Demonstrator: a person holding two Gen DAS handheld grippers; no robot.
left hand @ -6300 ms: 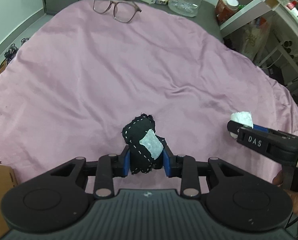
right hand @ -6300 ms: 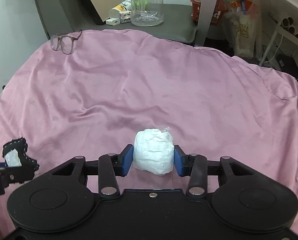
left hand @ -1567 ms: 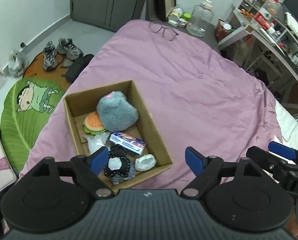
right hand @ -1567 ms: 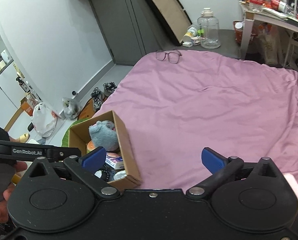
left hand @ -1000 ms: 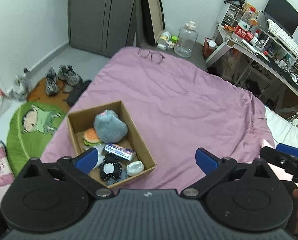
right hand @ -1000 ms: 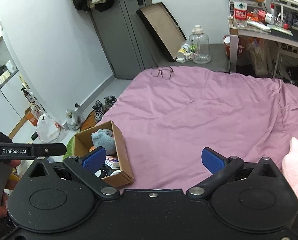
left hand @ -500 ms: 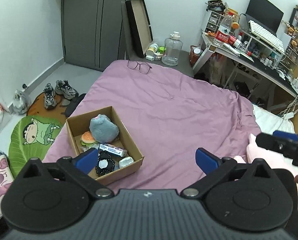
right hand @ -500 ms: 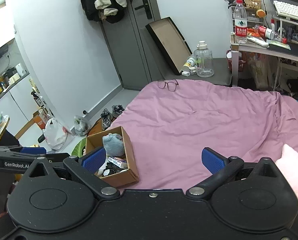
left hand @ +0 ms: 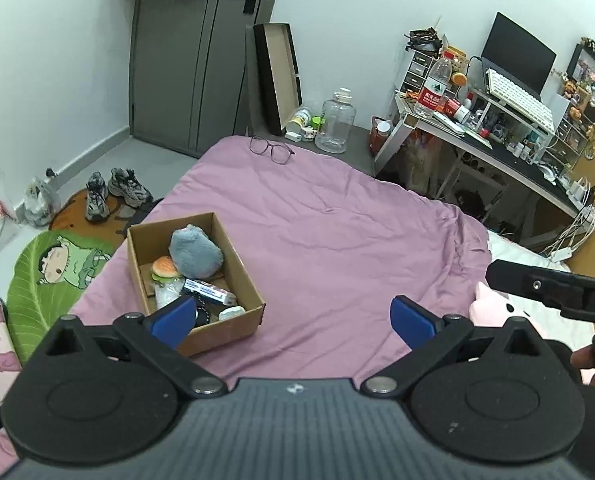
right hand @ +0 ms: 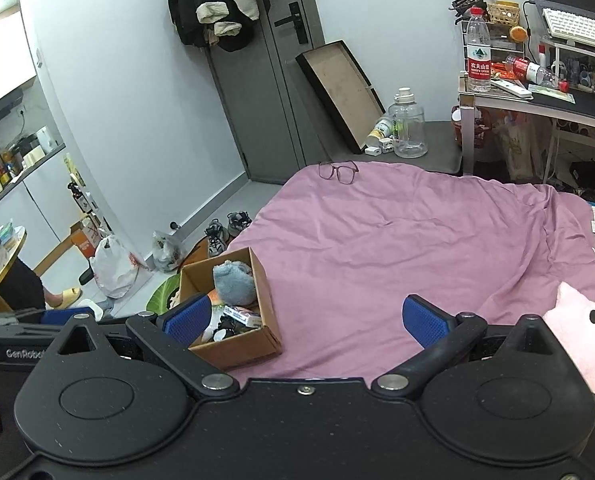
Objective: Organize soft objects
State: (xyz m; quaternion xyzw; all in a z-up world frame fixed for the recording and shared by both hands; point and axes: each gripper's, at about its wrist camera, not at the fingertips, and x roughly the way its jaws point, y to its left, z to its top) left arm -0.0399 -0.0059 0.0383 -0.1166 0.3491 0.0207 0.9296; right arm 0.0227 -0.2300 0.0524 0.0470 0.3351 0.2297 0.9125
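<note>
Soft toys in cardboard box (left hand: 239, 276) on pink bedspread (left hand: 337, 240), cluttered desk (left hand: 509, 148), both hand-held grippers spread, empty

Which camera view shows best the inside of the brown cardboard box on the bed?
The left wrist view. It looks down into the brown cardboard box, so the grey plush toy and the small burger toy show clearly. In the right wrist view the box is lower, and a blue finger covers part of it.
</note>
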